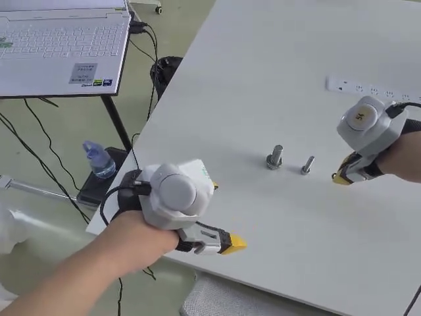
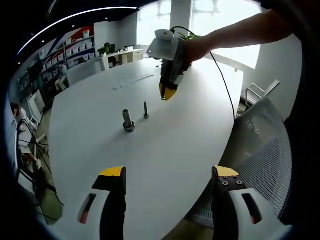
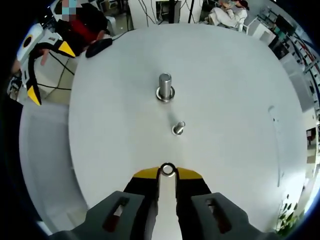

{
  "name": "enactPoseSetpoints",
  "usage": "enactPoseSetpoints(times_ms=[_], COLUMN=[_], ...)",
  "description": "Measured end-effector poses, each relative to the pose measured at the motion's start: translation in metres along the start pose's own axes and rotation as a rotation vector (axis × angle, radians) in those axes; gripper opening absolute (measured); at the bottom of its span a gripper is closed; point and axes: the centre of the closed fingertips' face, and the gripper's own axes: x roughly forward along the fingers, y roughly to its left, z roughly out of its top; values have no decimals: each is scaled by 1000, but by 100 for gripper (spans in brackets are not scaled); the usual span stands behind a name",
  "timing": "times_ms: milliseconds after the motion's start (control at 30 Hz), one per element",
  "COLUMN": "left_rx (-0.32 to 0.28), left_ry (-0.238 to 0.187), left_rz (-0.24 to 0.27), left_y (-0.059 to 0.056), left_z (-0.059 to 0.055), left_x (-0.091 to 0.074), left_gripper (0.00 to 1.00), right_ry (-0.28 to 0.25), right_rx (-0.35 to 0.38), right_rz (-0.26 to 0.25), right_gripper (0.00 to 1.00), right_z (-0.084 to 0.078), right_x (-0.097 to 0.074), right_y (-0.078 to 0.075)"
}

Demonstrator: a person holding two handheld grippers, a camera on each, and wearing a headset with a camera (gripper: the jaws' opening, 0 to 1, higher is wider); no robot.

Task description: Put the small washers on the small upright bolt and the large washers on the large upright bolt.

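Two bolts stand upright mid-table: the large bolt (image 1: 275,157) (image 2: 128,120) (image 3: 165,86) with a ring at its base, and to its right the small bolt (image 1: 307,164) (image 2: 146,109) (image 3: 178,127). My right gripper (image 1: 342,178) (image 3: 168,172) hovers just right of the small bolt, shut on a small washer (image 3: 168,169) pinched between its yellow tips. My left gripper (image 1: 224,215) (image 2: 169,172) is near the table's front edge, open, with nothing between its jaws. Each gripper shows in the other's view: the right gripper (image 2: 167,92) and the left gripper (image 3: 35,75).
The white table (image 1: 276,79) carries a power strip (image 1: 368,89) at the far right. Off its left edge stand a laptop (image 1: 59,39) on a stand, cables and a water bottle (image 1: 99,160). A mesh chair (image 1: 217,299) sits below the front edge.
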Motion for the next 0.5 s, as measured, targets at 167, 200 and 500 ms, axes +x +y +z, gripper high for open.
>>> enactPoseSetpoints(times_ms=[167,200,500], left_rx=[-1,-1,-11], left_ry=[3,3,-6], left_rz=[2,2,4], left_y=[3,3,5], left_z=[0,0,1], left_x=[0,0,2], left_gripper=[69,69,71], right_ry=[-2,0,-12], right_rx=[7,4,-13], right_rz=[-6,-9,-9], right_gripper=[11,11,11], right_z=[6,7,19], right_x=[-3,-3,-3], right_y=[-13,-16,-30])
